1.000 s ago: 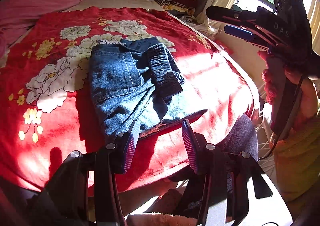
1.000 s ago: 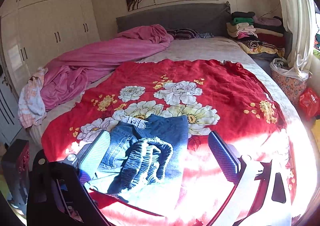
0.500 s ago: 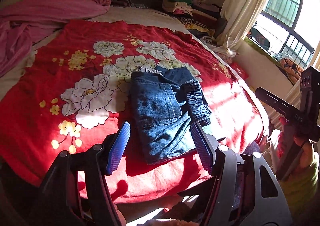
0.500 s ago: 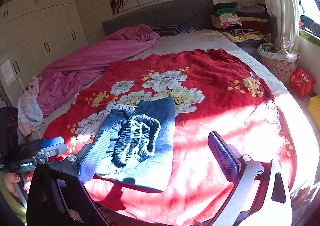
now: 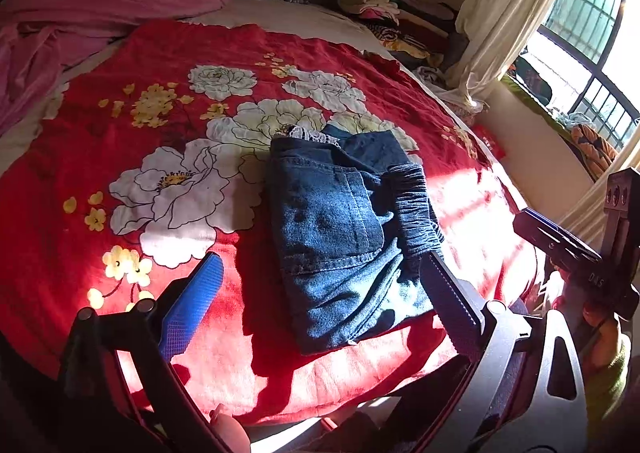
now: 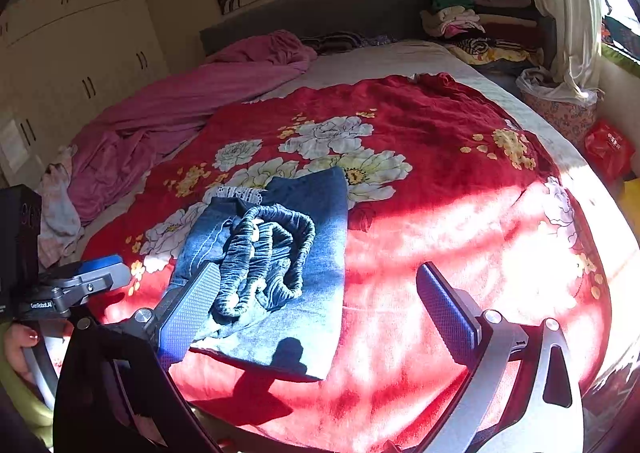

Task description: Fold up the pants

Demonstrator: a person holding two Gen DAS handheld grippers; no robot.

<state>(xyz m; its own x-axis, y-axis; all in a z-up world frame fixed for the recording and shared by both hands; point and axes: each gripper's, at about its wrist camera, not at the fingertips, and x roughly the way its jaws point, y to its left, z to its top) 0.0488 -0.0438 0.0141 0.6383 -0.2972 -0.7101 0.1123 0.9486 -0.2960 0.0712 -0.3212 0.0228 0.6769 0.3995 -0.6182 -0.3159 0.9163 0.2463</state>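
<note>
The blue denim pants (image 5: 340,229) lie folded into a compact bundle on the red floral blanket (image 5: 168,133), with the dark elastic waistband (image 5: 416,205) on top at the right. They also show in the right wrist view (image 6: 276,265), waistband gathered on top. My left gripper (image 5: 320,305) is open and empty, held back above the bed's near edge, apart from the pants. My right gripper (image 6: 316,313) is open and empty, also held back from the bundle. The other gripper shows at the right edge of the left wrist view (image 5: 576,249).
A pink quilt (image 6: 180,105) is bunched at the bed's far left. A stack of folded clothes (image 6: 468,21) sits by the headboard. A curtain (image 5: 504,13) and window lie to the right, with a basket (image 6: 560,105) and red bag (image 6: 608,149) beside the bed.
Both grippers have drawn back and up from the folded pants. The left gripper's jaws have opened wider. The pants have not moved.
</note>
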